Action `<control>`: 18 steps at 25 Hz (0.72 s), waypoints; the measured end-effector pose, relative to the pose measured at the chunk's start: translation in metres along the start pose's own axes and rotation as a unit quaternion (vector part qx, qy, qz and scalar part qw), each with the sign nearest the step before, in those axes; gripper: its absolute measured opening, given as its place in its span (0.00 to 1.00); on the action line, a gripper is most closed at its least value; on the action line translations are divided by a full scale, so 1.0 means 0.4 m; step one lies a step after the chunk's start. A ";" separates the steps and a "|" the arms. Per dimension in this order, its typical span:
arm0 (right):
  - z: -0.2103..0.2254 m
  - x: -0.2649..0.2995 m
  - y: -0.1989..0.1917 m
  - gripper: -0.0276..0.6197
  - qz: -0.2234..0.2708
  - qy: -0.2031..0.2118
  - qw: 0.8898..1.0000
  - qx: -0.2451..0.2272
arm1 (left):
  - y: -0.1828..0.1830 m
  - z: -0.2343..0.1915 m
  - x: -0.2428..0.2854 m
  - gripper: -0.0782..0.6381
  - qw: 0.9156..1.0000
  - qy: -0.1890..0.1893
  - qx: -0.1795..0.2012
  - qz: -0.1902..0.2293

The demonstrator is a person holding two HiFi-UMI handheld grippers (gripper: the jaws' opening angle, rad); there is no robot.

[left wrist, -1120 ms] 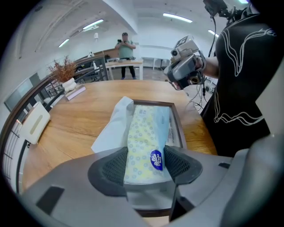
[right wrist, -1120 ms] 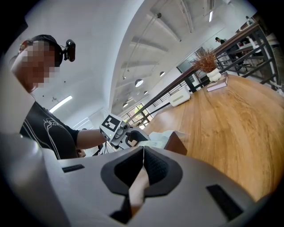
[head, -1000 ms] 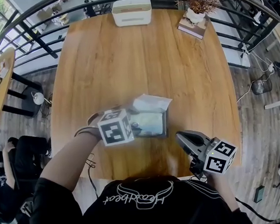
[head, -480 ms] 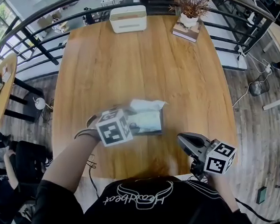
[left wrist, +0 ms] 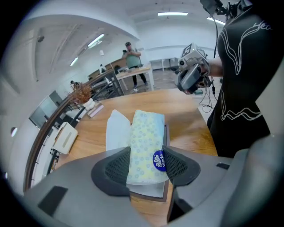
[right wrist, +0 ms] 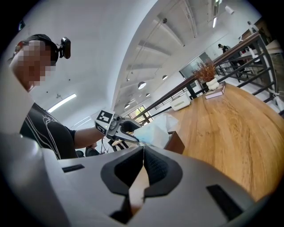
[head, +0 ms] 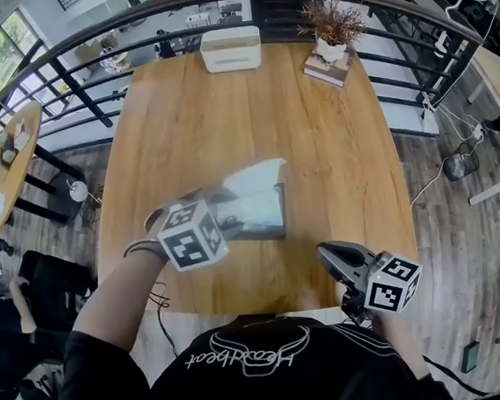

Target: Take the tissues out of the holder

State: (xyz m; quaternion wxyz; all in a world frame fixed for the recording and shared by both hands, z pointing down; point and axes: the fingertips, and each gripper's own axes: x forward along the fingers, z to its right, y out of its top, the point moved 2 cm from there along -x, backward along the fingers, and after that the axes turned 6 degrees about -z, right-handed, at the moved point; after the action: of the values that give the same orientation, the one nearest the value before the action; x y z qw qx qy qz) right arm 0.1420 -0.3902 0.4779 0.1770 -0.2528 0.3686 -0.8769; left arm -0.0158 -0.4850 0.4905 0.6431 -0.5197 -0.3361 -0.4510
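While the left claw pinches the tissue pack, its jaws having just been closing and the pads now pressing both sides of the soft, flowered wrapper, this looks like the lift-out itself. The pack is tilted up out of the dark holder in the middle of the worktop, with a loose white sheet standing up from its top. The near end is raised above the holder's rim. Whether the far end is clear, I can't tell from here.

The right claw hangs off to the side by the near edge, jaws pressed together with nothing in them. Next, I'd say, the pack has to come up and away cleanly. That empty claw might need to steady the holder so it doesn't ride up too.

At the far edge sit a closed white box, contents unseen, and a dried plant.
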 end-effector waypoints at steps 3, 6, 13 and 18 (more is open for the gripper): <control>-0.024 -0.023 -0.002 0.07 0.000 0.006 1.000 -0.013 | 0.023 0.012 -0.046 0.42 0.999 0.043 -0.015 0.018; -0.045 -0.055 -0.005 0.07 -0.002 0.009 1.000 -0.023 | 0.054 0.032 -0.099 0.42 0.995 0.084 -0.043 0.045; -0.095 -0.122 -0.023 0.07 -0.011 0.026 0.997 -0.071 | 0.123 0.157 -0.245 0.42 0.972 0.163 -0.117 0.122; -0.152 -0.140 -0.021 0.07 -0.003 0.054 0.994 -0.091 | 0.150 0.277 -0.323 0.42 0.946 0.191 -0.185 0.188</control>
State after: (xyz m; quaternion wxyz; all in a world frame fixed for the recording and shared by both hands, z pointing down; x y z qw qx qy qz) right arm 0.1514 -0.3229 0.4301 0.1302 -0.2215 0.4552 -0.8525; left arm -0.0035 -0.3446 0.3781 0.6610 -0.5877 -0.0141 -0.4664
